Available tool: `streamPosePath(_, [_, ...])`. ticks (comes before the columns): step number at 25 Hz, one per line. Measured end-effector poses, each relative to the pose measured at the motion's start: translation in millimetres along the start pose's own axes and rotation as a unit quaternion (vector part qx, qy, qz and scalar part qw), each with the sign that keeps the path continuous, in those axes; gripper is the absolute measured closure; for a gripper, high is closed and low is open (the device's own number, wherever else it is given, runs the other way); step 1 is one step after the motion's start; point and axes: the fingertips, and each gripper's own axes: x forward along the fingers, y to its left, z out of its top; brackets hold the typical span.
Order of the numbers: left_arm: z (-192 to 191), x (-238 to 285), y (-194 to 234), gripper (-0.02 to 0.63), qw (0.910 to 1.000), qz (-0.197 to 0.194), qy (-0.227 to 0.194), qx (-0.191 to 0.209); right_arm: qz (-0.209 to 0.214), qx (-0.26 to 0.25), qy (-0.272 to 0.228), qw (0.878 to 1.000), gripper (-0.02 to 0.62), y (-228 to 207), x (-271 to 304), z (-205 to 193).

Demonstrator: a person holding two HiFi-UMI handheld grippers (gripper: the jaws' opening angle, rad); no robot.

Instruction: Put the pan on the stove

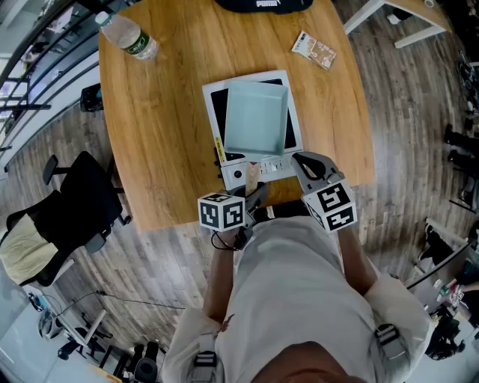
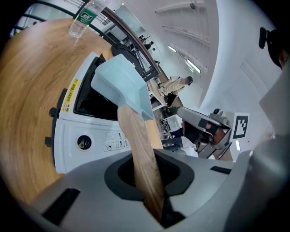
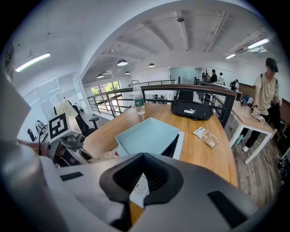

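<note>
Head view, with both gripper views. The stove (image 1: 258, 167), a white single-burner unit with a dark glass top, lies on the wooden table (image 1: 157, 127) with its control strip towards the table's near edge.

The pan (image 1: 256, 116), square and pale blue, sits on the stove's glass and covers most of it; dark glass shows along the pan's left and right sides. Its wooden handle (image 1: 252, 176) runs from the pan's near wall out over the control strip and past the stove's front edge.

The left gripper (image 1: 257, 194) is just in front of the stove. In the left gripper view its jaws are clamped on the handle's end, the wood filling the space between them.

The right gripper (image 1: 305, 160) is at the stove's front right corner, beside the control strip and apart from the handle. In the right gripper view its jaws are drawn together to a thin slit and grasp nothing. Only the stove's printed panel and the table show through the opening.

Beyond the stove:
- a plastic water bottle (image 1: 129, 36) lies near the table's far left corner
- a small printed packet (image 1: 314, 49) lies to the far right of the stove
- a black bag (image 1: 262, 4) sits at the far edge

A black office chair (image 1: 78, 202) stands on the floor off the table's left side, well away from the stove.
</note>
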Motion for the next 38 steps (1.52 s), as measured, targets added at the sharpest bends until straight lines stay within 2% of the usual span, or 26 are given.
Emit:
streamPosePath(9, [3,5,2,0.543,0.9999,-0.002,-0.013,-0.002,0.002,0.002,0.004,1.0,0.575,-2,2,-1])
streamPosePath(15, [0,9,12,0.54,0.9995,0.027,-0.01,0.016,0.003,0.001,0.004,1.0,0.575,-1,2,-2])
streamPosePath(28, [3,17,10,0.532,0.9983,0.041,-0.005,0.041,0.001,0.005,0.001,1.0,0.575,-1,-1,-5])
streamPosePath(31, [3,19,9,0.509,0.9978,0.043,-0.001,0.05,-0.001,0.007,0.0,1.0,0.575,-2,-3,-6])
streamPosePath(38, [-1,24,6,0.399,0.9969,0.047,0.013,0.061,-0.003,0.009,-0.002,1.0,0.575,-3,-6,-9])
